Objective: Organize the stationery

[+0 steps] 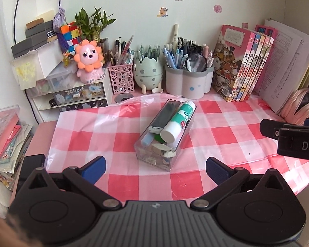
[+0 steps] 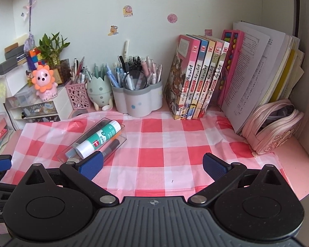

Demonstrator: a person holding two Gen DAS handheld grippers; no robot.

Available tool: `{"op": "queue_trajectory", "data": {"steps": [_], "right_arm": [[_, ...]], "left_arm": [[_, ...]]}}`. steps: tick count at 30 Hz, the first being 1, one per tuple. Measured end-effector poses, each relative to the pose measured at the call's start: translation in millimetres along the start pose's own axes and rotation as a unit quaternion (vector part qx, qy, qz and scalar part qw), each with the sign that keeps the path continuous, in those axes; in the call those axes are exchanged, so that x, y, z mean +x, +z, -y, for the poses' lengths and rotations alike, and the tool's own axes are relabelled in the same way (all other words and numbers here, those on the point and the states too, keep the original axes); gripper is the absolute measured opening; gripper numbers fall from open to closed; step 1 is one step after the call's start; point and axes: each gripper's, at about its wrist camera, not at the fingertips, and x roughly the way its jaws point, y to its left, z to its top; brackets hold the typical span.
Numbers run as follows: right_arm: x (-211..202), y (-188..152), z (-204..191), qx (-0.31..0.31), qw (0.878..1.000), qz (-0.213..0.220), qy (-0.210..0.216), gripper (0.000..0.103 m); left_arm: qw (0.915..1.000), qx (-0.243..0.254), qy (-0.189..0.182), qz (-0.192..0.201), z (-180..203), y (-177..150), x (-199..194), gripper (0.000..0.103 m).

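We have both tools standing wide apart and empty, hanging above the counter (image 1: 41,135) with its red-and-white checked cloth (image 1: 216,127).

The thing our work turns on is the clear box (image 1: 154,156), which lies on the cloth in the middle of the counter, already loaded: a glue stick (image 1: 178,121) rests on top beside a dark flat case (image 1: 164,114), with erasers (image 1: 164,150) and small bits packed at the near end. Nothing else loose lies on the cloth that we can see.

From the left tool (image 1: 155,168) the box sits straight ahead and just beyond the fingertips, its short near end facing us and its long axis running away toward the cup of pens (image 1: 188,80) at the back, leaning slightly to the right. From the right tool (image 2: 152,165) the same box (image 2: 121,139) lies off to the left, its near end partly hidden behind the left fingertip, and its long axis crosses our view on a diagonal.

So we judge the left tool the better placed: it faces the box squarely, and the open jaws look about wide enough to straddle the short width. The right tool would have to swing across first. The glue stick lies loose on top and could roll off if we tilt the box.
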Motion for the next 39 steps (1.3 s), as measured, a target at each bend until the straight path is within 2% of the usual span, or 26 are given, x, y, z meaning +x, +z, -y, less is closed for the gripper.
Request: {"op": "queue_trajectory", "data": {"steps": [39], "right_arm": [[5.2,-1.7,-4.1,-0.001,1.000,-0.007,0.012,0.098]], "left_arm": [[1.0000,0.001,-0.009,0.000,3.1,1.2,-0.8,0.081]]}}
